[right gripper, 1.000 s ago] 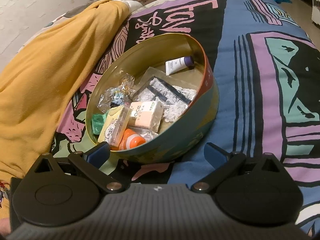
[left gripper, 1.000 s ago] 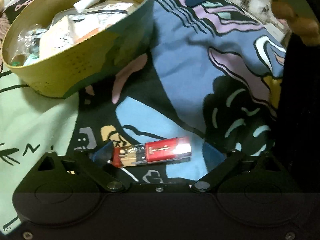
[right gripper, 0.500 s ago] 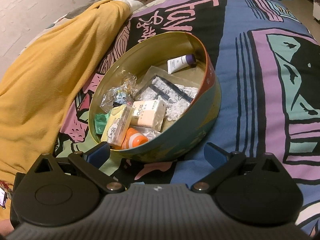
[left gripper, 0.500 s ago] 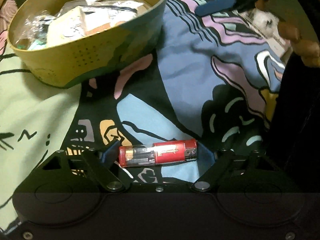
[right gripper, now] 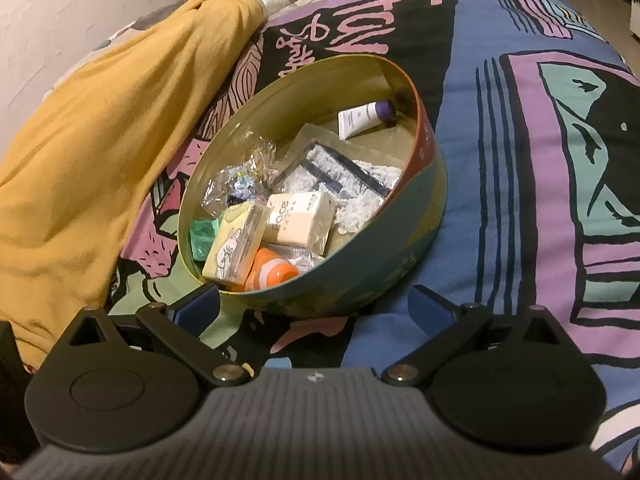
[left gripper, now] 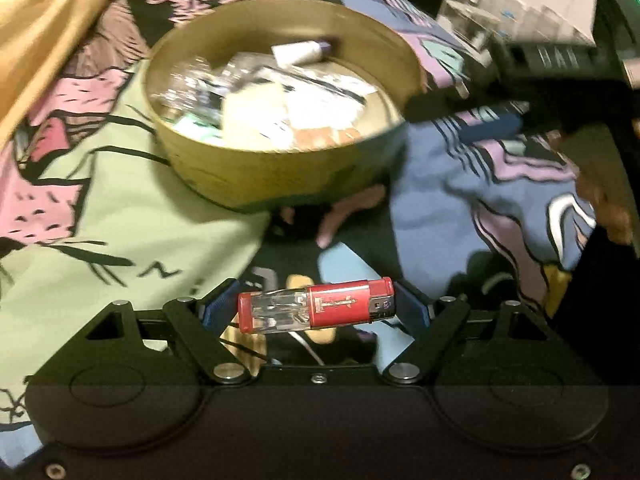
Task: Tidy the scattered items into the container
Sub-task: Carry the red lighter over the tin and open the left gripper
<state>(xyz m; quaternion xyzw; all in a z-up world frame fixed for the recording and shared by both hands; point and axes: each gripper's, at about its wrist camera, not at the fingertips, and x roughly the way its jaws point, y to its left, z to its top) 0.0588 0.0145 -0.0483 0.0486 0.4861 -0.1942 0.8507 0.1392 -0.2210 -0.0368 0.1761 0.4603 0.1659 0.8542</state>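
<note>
My left gripper (left gripper: 316, 308) is shut on a red and clear lighter (left gripper: 316, 306), held crosswise between its blue pads above the patterned bedspread, short of the round tin. The round tin (left gripper: 280, 176) lies ahead in the left wrist view, blurred, holding several small items. In the right wrist view the tin (right gripper: 420, 216) sits just beyond my right gripper (right gripper: 316, 304), which is open and empty. Inside lie a white tube (right gripper: 362, 118), tissue packs (right gripper: 300, 220), an orange-and-white item (right gripper: 272, 274) and plastic bags.
A yellow blanket (right gripper: 100, 140) is heaped left of the tin. The other gripper's dark body (left gripper: 560, 76) reaches in from the upper right of the left wrist view. The colourful bedspread (right gripper: 540, 200) extends to the right.
My left gripper has closed on the lighter and lifted it off the bedspread, tilting up toward the tin. The right gripper has moved slightly closer to the tin.
</note>
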